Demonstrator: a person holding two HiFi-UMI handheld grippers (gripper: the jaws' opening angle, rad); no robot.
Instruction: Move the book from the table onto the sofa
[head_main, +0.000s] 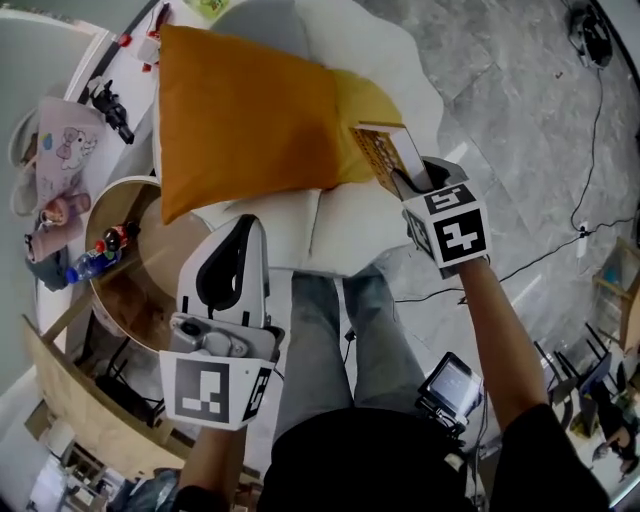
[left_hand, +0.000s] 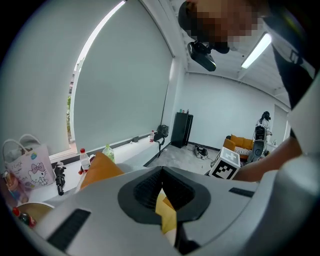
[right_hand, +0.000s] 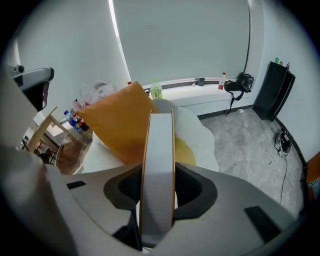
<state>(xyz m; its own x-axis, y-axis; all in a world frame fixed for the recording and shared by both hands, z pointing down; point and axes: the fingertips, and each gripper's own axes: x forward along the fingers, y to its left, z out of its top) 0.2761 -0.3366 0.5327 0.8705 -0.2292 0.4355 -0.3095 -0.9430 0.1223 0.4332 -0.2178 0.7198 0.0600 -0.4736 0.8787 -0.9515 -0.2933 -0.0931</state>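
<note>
The right gripper (head_main: 413, 181) is clenched on the book (head_main: 384, 150), its smooth grey jaws pressing both flat covers. In the right gripper view the book stands edge-on in the middle of the frame: a thin slab, a pale matte page block between narrow orange cover edges. In the head view its cover shows a fine orange pattern. It is off the table and held over the right part of the sofa (head_main: 335, 225), just beside a soft yellow patch (head_main: 370, 100) of cushion or cloth. I cannot tell whether it touches the upholstery.

The left gripper (head_main: 247, 224) sits lower left of centre, jaws closed together with nothing between them. Its rounded grey shell frames a dark ribbed oval opening.

The sofa is white and padded, with a scalloped, lobed outline. A plump orange cushion (head_main: 250, 115) with a smooth woven face and sharp corners lies across its upper left. Below the cushion, a strip of white seat is bare between the two grippers.

At the left edge stands the round wooden table (head_main: 140, 300), with a raised light rim and darker grained top. Small bottles (head_main: 100, 255) cluster at its upper left rim. The right half of the head view is open grey marbled floor (head_main: 520, 100), crossed by a thin black cable (head_main: 545, 250).
</note>
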